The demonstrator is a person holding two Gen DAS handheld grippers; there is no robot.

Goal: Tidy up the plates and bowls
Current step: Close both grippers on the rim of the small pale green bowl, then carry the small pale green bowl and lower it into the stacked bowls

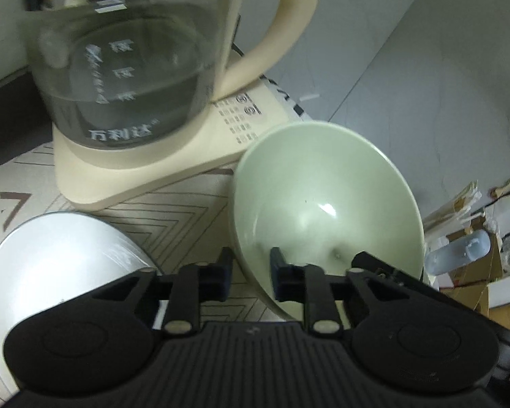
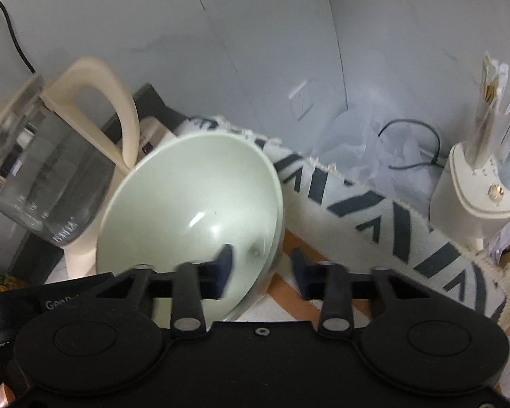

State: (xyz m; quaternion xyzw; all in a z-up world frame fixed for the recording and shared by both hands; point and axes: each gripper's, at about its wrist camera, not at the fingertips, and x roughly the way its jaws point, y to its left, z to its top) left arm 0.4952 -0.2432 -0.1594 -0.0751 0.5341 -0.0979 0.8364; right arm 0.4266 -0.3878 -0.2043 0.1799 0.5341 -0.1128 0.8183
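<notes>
Pale green and glossy, the bowl (image 1: 326,204) is tipped steeply on its side, its hollow facing both cameras, with a bright highlight and a small dark speck on its inner wall. We hold the left tongs (image 1: 250,277) low and level over the patterned cloth (image 1: 173,210), and their two dark fingers are pinched on the bowl's lower rim, one finger outside the wall and one inside. We hold the right tongs (image 2: 260,273) level too, reaching in from the other side; their fingers stand apart, one inside the bowl (image 2: 193,200) and one outside, and through the blur we cannot tell whether either touches the rim. The bowl sits just beside the cream base of a glass kettle (image 1: 119,78), which holds a little water and has a cream handle; whether bowl and base touch we cannot tell. A white plate (image 1: 51,265) lies flat on the cloth to the left of the left tongs, partly hidden under the tool's body. In the right wrist view a white holder (image 2: 472,187) with utensils stands farther along the counter, well apart from the bowl, against the grey wall (image 2: 255,51).
</notes>
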